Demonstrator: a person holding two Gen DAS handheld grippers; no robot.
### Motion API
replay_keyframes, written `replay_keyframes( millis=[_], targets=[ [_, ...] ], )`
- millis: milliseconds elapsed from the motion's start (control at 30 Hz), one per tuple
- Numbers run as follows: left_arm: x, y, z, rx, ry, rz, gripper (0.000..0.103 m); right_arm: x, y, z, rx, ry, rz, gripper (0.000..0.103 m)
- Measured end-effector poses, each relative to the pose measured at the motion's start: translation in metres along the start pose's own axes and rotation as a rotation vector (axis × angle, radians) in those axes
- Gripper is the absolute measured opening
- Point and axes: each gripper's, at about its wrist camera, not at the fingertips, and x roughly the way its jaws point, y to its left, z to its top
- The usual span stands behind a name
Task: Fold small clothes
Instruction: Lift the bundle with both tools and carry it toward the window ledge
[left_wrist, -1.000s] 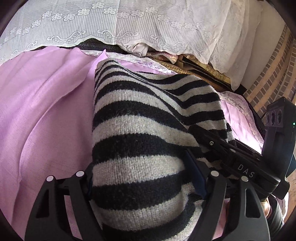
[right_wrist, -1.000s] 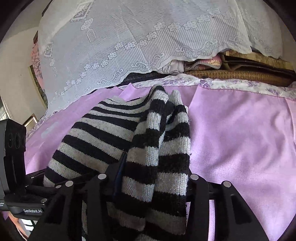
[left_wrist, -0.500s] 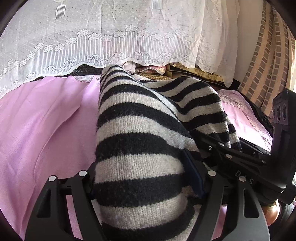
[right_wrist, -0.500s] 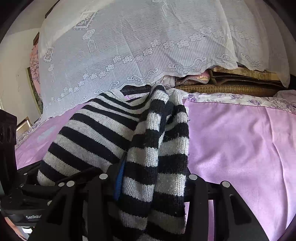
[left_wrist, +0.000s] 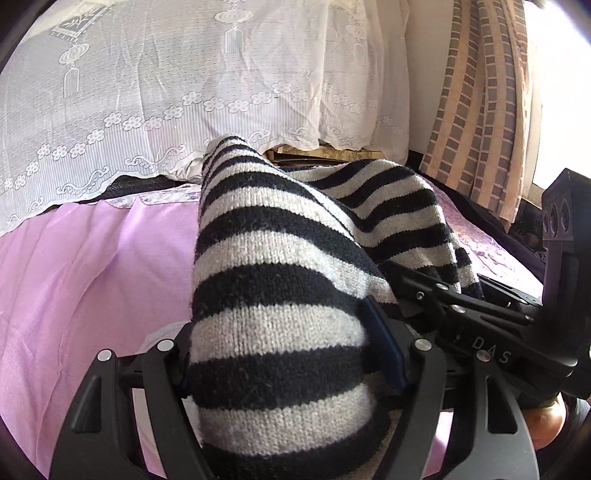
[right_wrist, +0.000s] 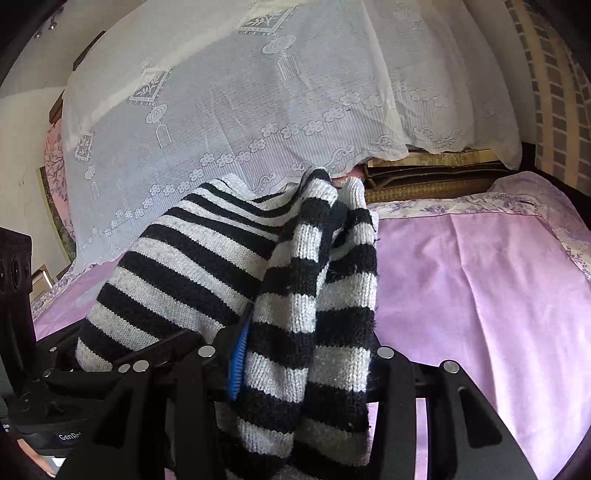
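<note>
A black-and-grey striped knit garment (left_wrist: 273, 295) hangs bunched between both grippers, lifted above the pink sheet (left_wrist: 92, 266). My left gripper (left_wrist: 284, 365) is shut on a thick fold of it, blue pads pressed into the knit. In the right wrist view the same striped garment (right_wrist: 303, 295) fills the jaws of my right gripper (right_wrist: 299, 369), which is shut on a bundle of folds. The right gripper's body shows at the right of the left wrist view, close beside the left one. The garment's lower part is hidden below both frames.
A white lace cover (left_wrist: 184, 92) drapes over stacked bedding at the back of the bed. A checked curtain (left_wrist: 476, 110) hangs at the right. The pink sheet (right_wrist: 480, 295) spreads wide to the right of the garment. A hand (left_wrist: 543, 424) shows under the right gripper.
Both grippers have risen and tipped up with the garment, so more of the lace cover and the curtain shows. The grips on the knit look the same.
</note>
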Motion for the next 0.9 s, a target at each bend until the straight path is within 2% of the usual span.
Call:
replay_keyframes(
  millis=[267, 533, 700, 900],
  targets=[
    [-0.032, -0.059, -0.019, 0.068, 0.004, -0.048, 0.072, -0.071, -0.030, -0.024, 0.056, -0.034, -0.049, 0.044],
    [-0.068, -0.108, -0.048, 0.133, 0.010, -0.070, 0.072, -0.134, -0.042, -0.059, 0.049, -0.045, -0.085, 0.044],
    [-0.085, -0.132, -0.055, 0.139, -0.002, -0.115, 0.072, -0.172, -0.048, -0.067, 0.025, -0.057, -0.120, 0.044],
    [-0.102, -0.170, -0.049, 0.167, -0.032, -0.169, 0.072, -0.217, -0.063, -0.062, 0.016, -0.081, -0.178, 0.044]
  ],
)
